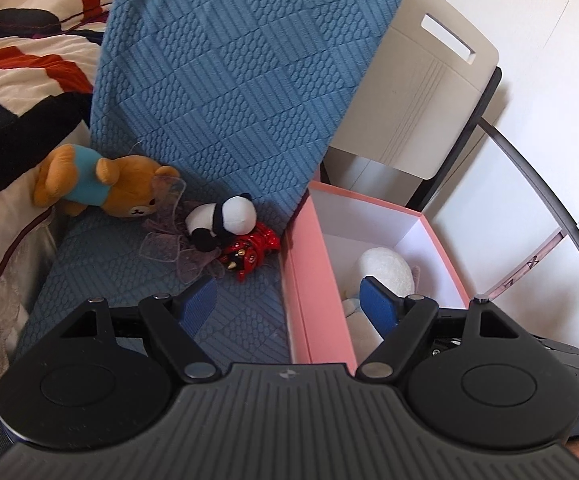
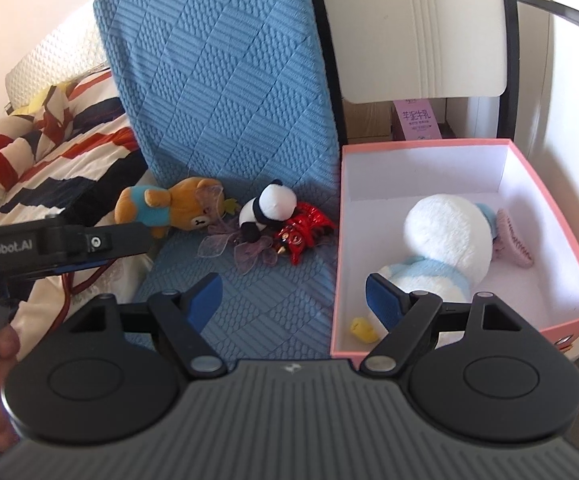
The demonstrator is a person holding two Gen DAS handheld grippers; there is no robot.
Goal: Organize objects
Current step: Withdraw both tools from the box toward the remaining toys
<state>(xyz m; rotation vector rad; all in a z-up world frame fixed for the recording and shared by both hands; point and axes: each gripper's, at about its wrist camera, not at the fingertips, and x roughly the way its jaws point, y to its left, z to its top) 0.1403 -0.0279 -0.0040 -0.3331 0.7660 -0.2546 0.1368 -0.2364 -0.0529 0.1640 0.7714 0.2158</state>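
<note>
While both grippers' jaws gape empty, left gripper (image 1: 289, 304) and right gripper (image 2: 293, 300) hang near blue seat; panda plush (image 2: 269, 208) left of pink box (image 2: 545, 216).

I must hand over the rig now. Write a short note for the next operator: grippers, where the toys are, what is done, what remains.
Left gripper: open, empty.
Right gripper: open, empty.
On the blue chair cover: brown bear, panda lying partly on the red toy, with a sheer ribbon beside them.
Done: white plush and a pink item lie in the pink box.
Left: probably bear, panda, red toy, ribbon go into the box.
</note>
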